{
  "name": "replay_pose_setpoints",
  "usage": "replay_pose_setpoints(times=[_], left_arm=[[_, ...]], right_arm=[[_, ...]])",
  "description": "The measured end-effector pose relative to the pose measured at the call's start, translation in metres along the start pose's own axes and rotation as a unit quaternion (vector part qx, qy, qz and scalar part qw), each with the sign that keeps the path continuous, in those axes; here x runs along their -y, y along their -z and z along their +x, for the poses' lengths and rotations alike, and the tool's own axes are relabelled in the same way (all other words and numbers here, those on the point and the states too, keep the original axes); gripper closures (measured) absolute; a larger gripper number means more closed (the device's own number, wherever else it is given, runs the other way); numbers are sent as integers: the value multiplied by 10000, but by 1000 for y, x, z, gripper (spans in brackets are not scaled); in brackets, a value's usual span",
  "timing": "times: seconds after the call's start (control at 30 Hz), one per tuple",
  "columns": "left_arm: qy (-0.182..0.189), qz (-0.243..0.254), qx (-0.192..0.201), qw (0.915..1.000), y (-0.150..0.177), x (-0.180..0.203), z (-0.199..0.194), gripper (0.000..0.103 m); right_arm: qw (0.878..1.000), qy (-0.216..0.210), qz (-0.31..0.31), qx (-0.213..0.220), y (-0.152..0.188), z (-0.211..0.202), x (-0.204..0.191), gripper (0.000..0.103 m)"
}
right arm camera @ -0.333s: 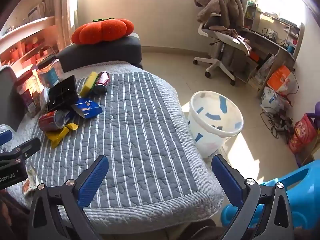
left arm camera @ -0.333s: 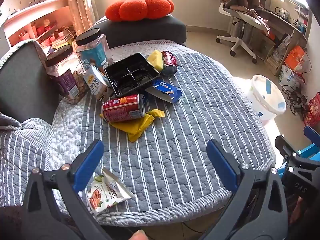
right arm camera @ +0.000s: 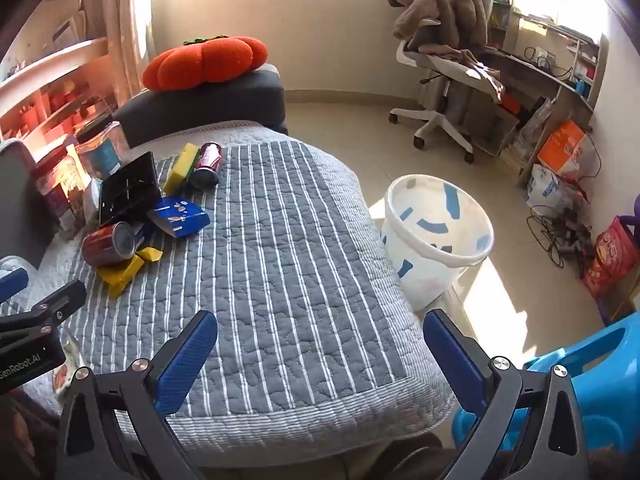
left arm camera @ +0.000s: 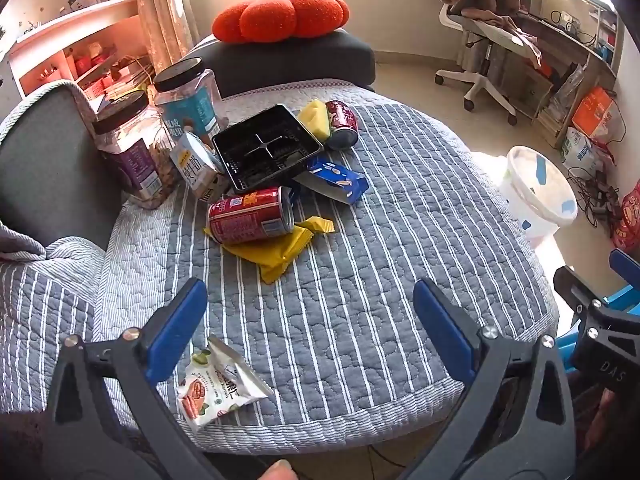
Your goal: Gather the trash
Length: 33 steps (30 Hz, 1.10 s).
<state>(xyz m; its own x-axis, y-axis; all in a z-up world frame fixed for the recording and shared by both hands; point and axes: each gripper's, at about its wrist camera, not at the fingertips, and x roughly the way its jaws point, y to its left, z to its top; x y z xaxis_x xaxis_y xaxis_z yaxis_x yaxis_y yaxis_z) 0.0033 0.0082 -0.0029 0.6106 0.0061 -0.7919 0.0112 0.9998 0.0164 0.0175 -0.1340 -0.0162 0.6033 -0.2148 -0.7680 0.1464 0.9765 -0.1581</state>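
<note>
Lower frame, left gripper (left arm camera: 310,320): jaws wide, empty
Lower frame, right gripper (right arm camera: 320,354): jaws wide, empty
Centre: red can (left arm camera: 251,215) on yellow wrapper (left arm camera: 276,246)
Right: white bin (right arm camera: 436,236)

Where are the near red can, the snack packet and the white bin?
near red can (left arm camera: 250,216), left wrist view, on its side wall.
snack packet (left arm camera: 216,386), left wrist view, on its printed front.
white bin (right arm camera: 472,216), right wrist view, on its rim.

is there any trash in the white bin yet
No, the right wrist view looks down into the white bin on the floor beside the bed, and only its bare inside wall and blue patches show.
</note>
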Motion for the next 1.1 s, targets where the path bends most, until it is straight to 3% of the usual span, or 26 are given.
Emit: replay_pose_setpoints(times=[0.33,1.1], left_arm=[[-38,46,-29,10000,4,0,0,1],[-47,81,-49,9999,9,9,0,1]], right_arm=[[9999,-62,84,43,20,-29,15,0],[9997,-66,227,102,20,-30,19,0]])
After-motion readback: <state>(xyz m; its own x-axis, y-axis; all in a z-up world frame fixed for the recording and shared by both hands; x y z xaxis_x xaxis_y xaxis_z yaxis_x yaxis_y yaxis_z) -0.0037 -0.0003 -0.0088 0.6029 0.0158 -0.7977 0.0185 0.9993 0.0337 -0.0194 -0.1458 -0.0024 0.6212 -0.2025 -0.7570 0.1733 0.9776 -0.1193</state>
